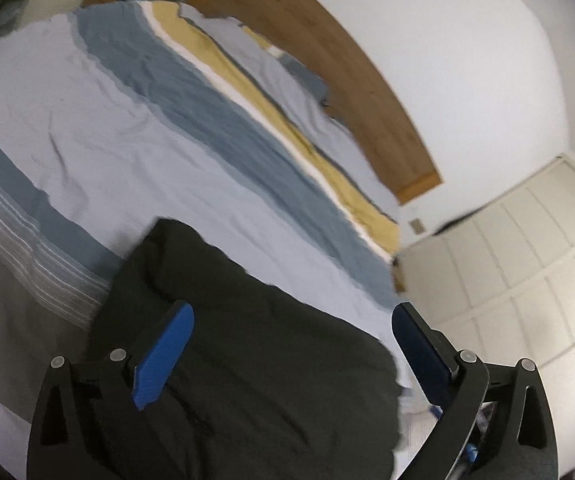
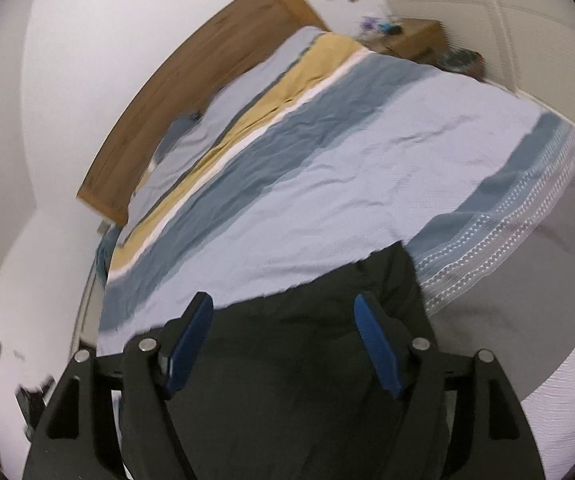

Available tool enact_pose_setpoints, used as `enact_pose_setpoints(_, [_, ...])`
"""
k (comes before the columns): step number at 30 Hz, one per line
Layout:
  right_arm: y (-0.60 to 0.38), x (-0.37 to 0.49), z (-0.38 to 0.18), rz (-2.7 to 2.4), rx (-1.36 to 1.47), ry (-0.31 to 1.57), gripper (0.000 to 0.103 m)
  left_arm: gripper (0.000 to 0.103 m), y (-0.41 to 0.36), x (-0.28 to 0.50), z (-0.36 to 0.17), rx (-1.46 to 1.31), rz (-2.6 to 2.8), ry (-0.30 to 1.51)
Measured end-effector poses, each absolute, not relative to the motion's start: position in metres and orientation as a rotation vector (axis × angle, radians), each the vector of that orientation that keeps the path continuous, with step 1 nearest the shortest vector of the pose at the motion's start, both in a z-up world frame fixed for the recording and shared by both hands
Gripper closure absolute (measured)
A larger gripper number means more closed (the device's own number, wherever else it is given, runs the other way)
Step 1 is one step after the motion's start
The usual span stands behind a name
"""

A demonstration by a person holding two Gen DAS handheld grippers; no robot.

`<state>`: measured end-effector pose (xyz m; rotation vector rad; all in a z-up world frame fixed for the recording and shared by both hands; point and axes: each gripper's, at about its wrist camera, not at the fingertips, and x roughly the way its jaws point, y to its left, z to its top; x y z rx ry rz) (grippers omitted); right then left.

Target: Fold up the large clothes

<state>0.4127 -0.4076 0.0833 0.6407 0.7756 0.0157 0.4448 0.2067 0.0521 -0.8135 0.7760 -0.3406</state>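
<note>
Black garment (image 1: 247,360) lies bunched on the striped bedspread (image 1: 135,152) at the end far from the wooden headboard (image 1: 327,52), left gripper (image 1: 291,320) and right gripper (image 2: 283,312) both spread wide, empty, poised above it, probably to pick fold points.

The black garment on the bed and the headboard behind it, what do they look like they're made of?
Black garment: a soft matte fabric, probably cotton or fleece; it lies in loose, dull folds with no sheen, though blur hides the weave. Headboard: wood or wood veneer with a smooth finish, judging by the warm brown colour and faint grain streaks.
</note>
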Motion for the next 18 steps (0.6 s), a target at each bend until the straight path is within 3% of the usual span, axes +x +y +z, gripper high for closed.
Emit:
enact_pose_setpoints(8, [-0.334, 0.386, 0.092, 0.121, 0.445, 0.799, 0.031, 0.002, 0.169, 0.428, 0.046, -0.732, -0.373, 0.819])
enact_pose_setpoints(18, [-0.242, 0.371, 0.063, 0.182, 0.191, 0.841, 0.031, 0.002, 0.102, 0.409, 0.014, -0.432, -0.284, 0.885])
